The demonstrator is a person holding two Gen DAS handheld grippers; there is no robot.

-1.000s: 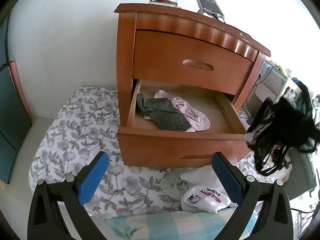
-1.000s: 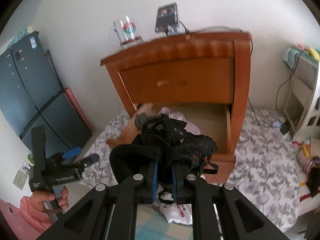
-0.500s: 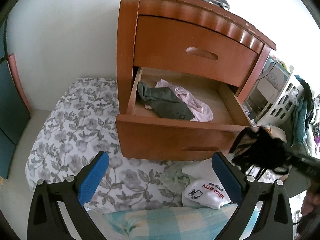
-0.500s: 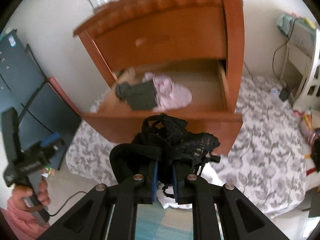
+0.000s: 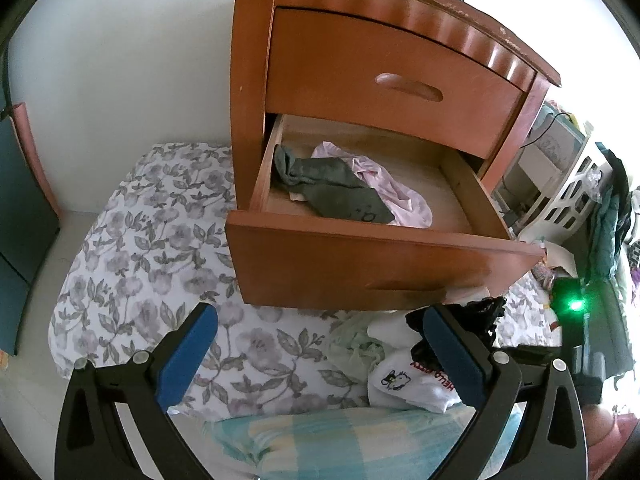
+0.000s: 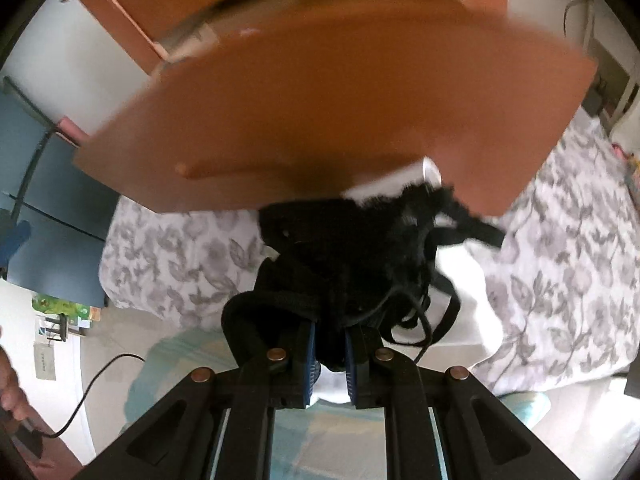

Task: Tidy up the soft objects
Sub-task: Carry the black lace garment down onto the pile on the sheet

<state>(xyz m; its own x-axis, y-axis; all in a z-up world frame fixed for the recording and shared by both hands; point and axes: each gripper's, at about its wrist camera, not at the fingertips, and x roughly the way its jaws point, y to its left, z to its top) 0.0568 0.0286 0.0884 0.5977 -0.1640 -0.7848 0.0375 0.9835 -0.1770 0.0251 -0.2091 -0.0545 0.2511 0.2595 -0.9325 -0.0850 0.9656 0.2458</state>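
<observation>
Black lace garment [image 6: 352, 256] clamped btwn right gripper [image 6: 329, 354] jaws; left gripper [image 5: 320, 350] jaws spread, empty.

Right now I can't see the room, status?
Right gripper shut on black lace garment. Left gripper open, empty. Open wooden drawer front close ahead.

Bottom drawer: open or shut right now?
Open: the bottom drawer is pulled out, with a grey cloth and a pink cloth lying inside.

The nightstand [image 5: 256, 92] stands on the floral sheet [image 5: 132, 264], its lower drawer [image 5: 360, 264] pulled out — two garments [image 5: 340, 192] lie inside, toward its left. In front of the drawer lies a heap of clothes [image 5: 400, 376]; behind the nightstand, the wall [image 5: 120, 52].
</observation>
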